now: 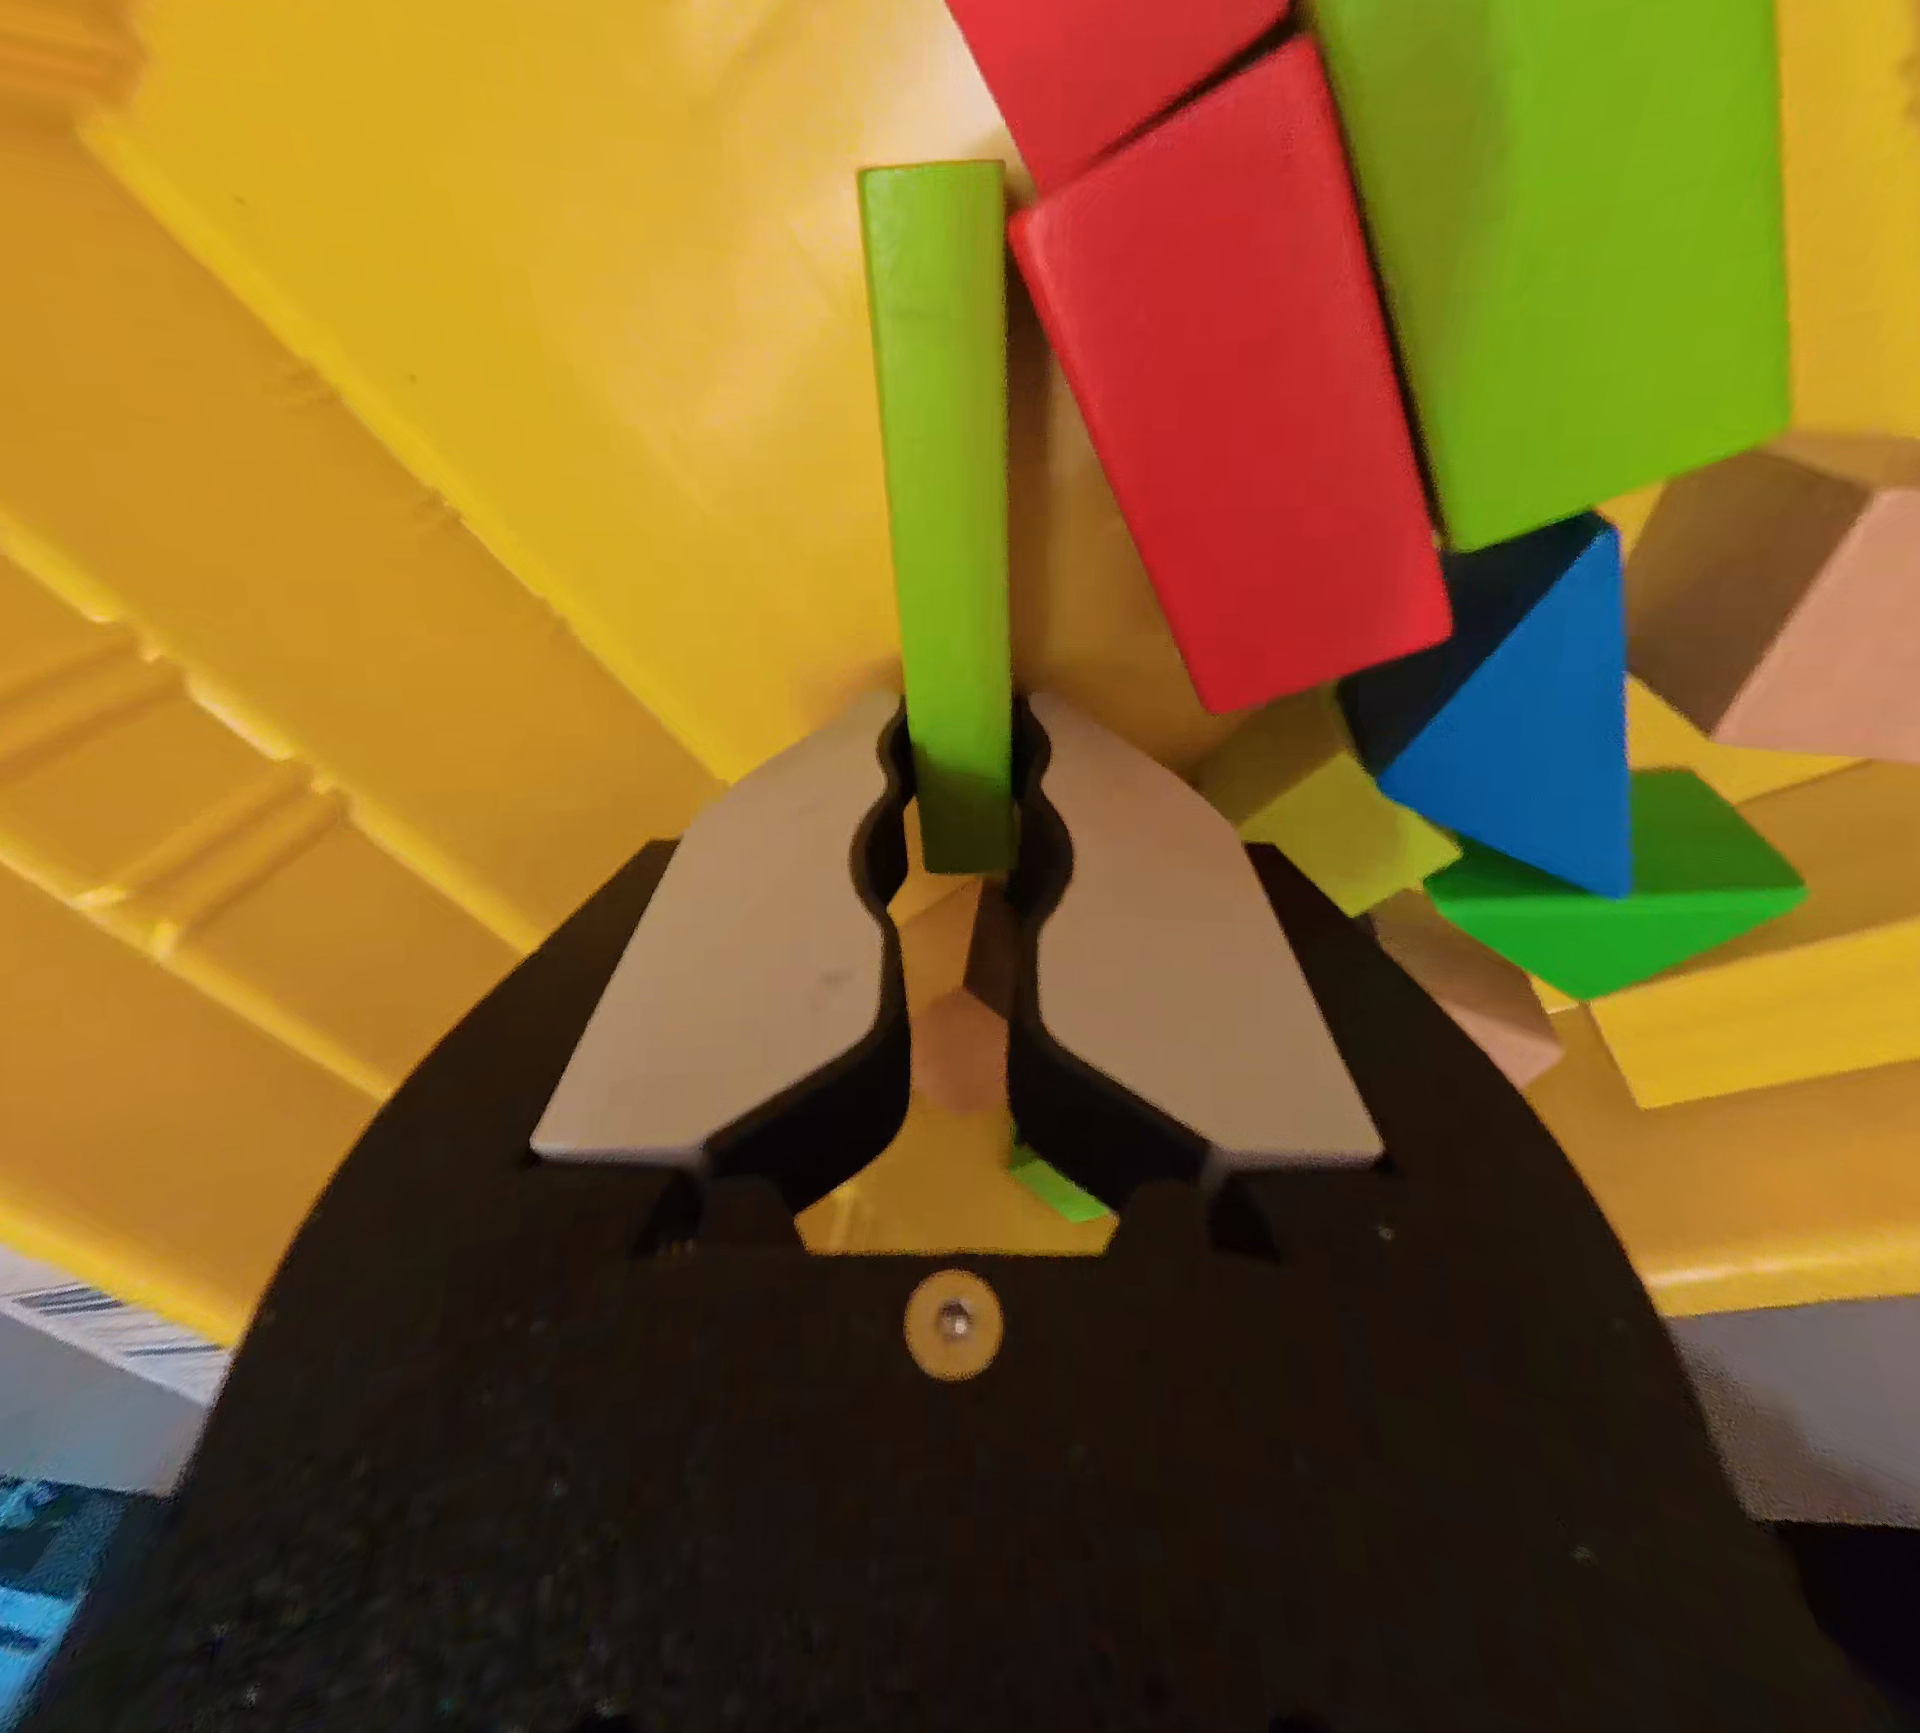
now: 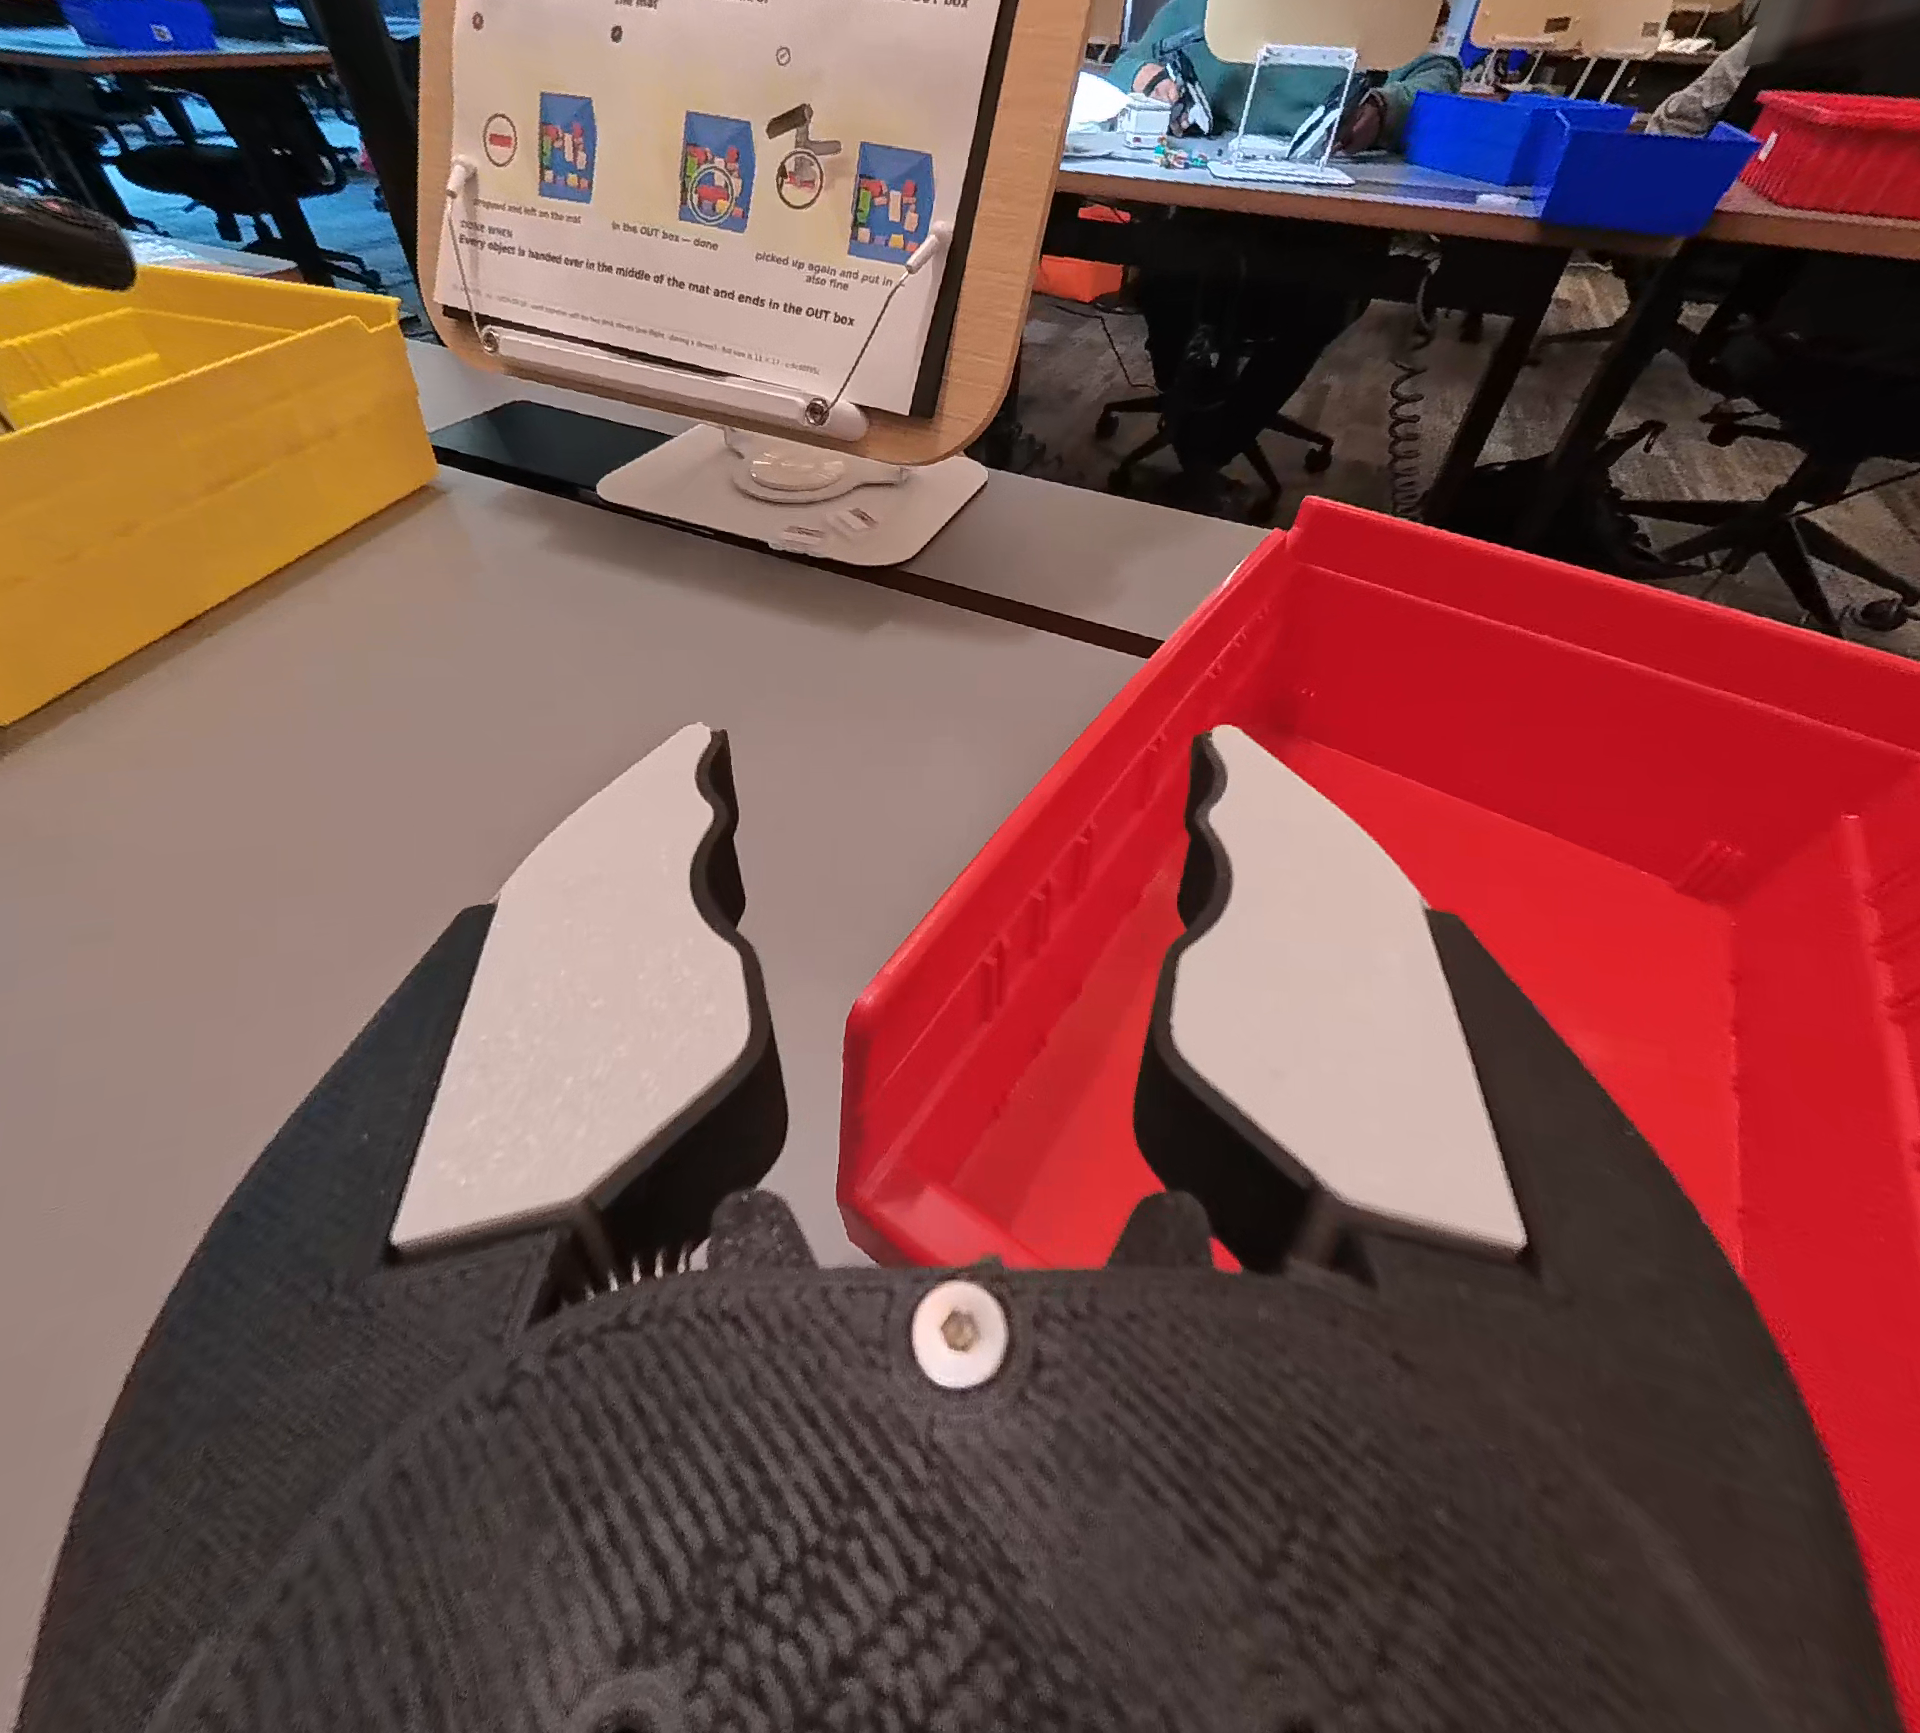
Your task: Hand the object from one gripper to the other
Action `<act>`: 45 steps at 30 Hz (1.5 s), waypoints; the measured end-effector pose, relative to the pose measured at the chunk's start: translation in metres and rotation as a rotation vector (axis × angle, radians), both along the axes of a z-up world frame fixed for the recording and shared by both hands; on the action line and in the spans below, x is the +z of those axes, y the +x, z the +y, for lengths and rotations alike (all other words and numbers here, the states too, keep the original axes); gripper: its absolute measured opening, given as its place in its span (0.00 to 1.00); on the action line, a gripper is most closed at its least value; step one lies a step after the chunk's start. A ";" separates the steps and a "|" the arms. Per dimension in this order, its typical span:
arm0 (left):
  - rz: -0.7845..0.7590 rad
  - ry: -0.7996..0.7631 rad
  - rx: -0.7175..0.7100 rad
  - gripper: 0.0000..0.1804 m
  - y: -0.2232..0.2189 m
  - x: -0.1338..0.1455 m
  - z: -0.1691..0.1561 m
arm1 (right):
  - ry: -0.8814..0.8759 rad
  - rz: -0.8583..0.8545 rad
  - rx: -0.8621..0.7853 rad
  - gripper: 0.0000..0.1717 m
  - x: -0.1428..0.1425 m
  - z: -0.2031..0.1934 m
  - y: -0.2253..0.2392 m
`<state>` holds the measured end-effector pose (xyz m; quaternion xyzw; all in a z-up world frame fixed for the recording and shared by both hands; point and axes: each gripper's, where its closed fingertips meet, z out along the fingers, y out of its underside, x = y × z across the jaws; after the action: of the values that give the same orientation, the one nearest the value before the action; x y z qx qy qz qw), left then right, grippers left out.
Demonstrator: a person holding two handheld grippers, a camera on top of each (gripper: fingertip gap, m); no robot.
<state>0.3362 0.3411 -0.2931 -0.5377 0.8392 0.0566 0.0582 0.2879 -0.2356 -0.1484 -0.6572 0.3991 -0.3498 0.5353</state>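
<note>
The bin [image 1: 436, 249] is bright yellow. In it, against its wall, stands a thin lime-green block [image 1: 940, 478]; beside that block lie two red blocks [image 1: 1226, 436], a broad lime-green block [image 1: 1548, 166], a blue wedge [image 1: 1517, 717], a darker green wedge [image 1: 1621, 904] and plain tan wooden blocks [image 1: 1808, 623]. The other bin [image 2: 1558, 852] is solid red on a grey tabletop [image 2: 520, 696]. Both grippers are black with pale grey plates.

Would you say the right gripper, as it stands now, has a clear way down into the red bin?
Probably yes. The right gripper stands wide open with nothing between its fingers, poised over the near wall of the red bin, whose visible inside holds nothing to block it.
</note>
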 end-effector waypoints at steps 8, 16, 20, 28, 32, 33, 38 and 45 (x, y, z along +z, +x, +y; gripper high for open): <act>-0.157 0.041 -0.088 0.09 0.000 0.015 0.001 | 0.039 -0.004 0.051 0.48 0.011 0.013 -0.007; -0.585 -0.645 -0.156 0.09 -0.035 0.168 -0.111 | 0.059 -0.049 0.127 0.45 0.037 0.034 -0.022; -0.603 -0.950 -0.351 0.09 -0.095 0.200 -0.192 | 0.123 -0.063 0.293 0.46 0.051 0.076 -0.038; -0.440 -1.350 -0.619 0.09 -0.173 0.187 -0.342 | 0.438 -0.008 0.818 0.43 0.078 0.165 -0.105; -0.397 -1.358 -0.721 0.09 -0.188 0.177 -0.384 | 0.407 0.025 0.907 0.40 0.072 0.181 -0.121; -0.383 -1.362 -0.736 0.09 -0.191 0.175 -0.391 | 0.405 0.022 0.925 0.37 0.072 0.183 -0.124; -0.365 -1.366 -0.774 0.09 -0.195 0.170 -0.408 | 0.401 0.053 0.964 0.27 0.067 0.188 -0.127; -0.411 -1.383 -0.739 0.11 -0.188 0.168 -0.413 | 0.404 0.087 0.962 0.10 0.067 0.186 -0.128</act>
<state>0.1481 -0.0722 -0.1248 -0.1396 0.7802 -0.5979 -0.1193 0.1602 -0.0493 -0.0818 -0.6638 0.1332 0.0471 0.7344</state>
